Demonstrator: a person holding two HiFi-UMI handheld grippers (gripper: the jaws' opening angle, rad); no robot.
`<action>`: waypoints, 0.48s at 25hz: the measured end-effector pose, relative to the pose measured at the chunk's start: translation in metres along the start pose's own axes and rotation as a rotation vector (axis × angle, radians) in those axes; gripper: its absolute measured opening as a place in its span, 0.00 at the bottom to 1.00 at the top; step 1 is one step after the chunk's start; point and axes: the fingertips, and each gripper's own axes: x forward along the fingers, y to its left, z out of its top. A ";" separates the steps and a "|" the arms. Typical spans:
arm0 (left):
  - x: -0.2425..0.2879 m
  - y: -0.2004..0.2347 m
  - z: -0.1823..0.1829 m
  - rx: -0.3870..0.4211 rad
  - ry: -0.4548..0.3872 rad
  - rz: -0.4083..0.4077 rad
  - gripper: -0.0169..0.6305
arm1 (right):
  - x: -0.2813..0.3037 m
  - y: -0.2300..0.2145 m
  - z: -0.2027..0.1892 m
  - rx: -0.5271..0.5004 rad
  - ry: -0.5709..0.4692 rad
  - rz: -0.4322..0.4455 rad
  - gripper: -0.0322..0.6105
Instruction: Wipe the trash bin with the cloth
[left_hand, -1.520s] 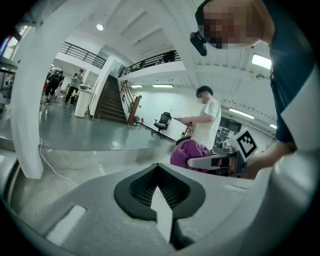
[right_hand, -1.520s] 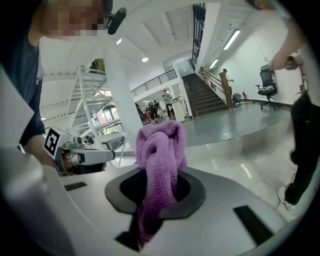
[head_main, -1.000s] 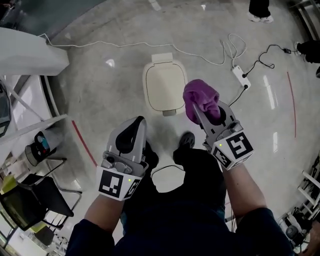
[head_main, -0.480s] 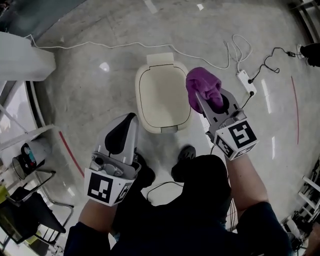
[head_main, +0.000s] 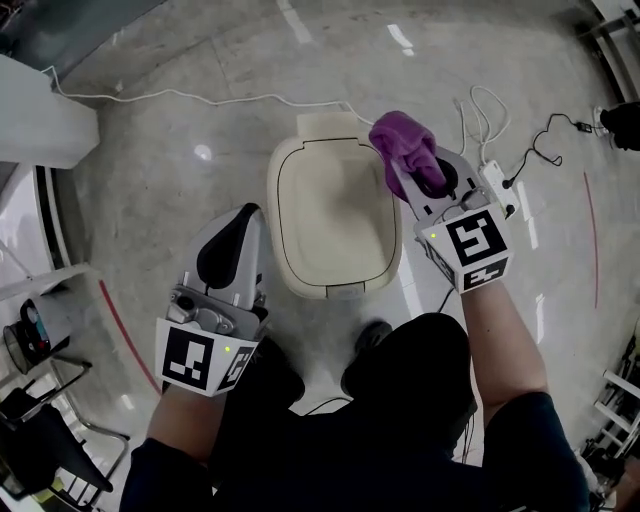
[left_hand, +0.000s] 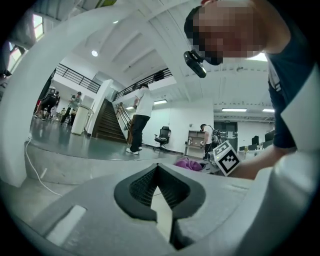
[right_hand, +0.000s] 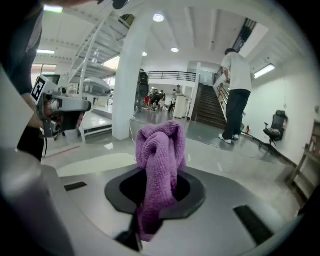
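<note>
The cream trash bin (head_main: 335, 225) stands on the grey floor (head_main: 180, 170) in the middle of the head view, lid down, straight ahead of the person's feet. The right gripper (head_main: 412, 175) reaches in from 4 o'clock, and its jaws are clamped on the purple cloth (head_main: 403, 145). The cloth bunches up in a knot past the jaw tips, and from above that knot lies over the lid's far right corner, at about 1 o'clock of the bin. Whether it touches the lid cannot be told. In the right gripper view the cloth (right_hand: 160, 165) rises upright out of the dark pads of the right gripper (right_hand: 155, 195), with a tail pinched low between them.

The left gripper (head_main: 238, 225) hangs at 8 o'clock of the bin, just beside its left edge, pointing forward. In its own view the jaws of the left gripper (left_hand: 159, 187) meet at the tips and hold nothing.

A white power strip (head_main: 497, 180) lies at 3 o'clock of the bin, close to the right gripper's marker cube. A white cable (head_main: 200, 97) runs across the floor at 11 o'clock. A red line (head_main: 125, 335) marks the floor at 8 o'clock. Behind the cloth, the right gripper view shows a white column (right_hand: 129, 80) and a standing person (right_hand: 235, 95) by a staircase (right_hand: 207, 107).
</note>
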 end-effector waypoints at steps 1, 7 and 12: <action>0.000 0.004 -0.007 0.000 -0.004 0.006 0.02 | 0.010 0.002 0.004 -0.061 0.007 0.016 0.16; 0.002 0.021 -0.036 -0.011 -0.001 0.028 0.02 | 0.075 0.050 0.025 -0.425 0.072 0.201 0.16; 0.001 0.039 -0.043 0.009 -0.005 0.054 0.02 | 0.118 0.070 0.019 -0.569 0.149 0.286 0.16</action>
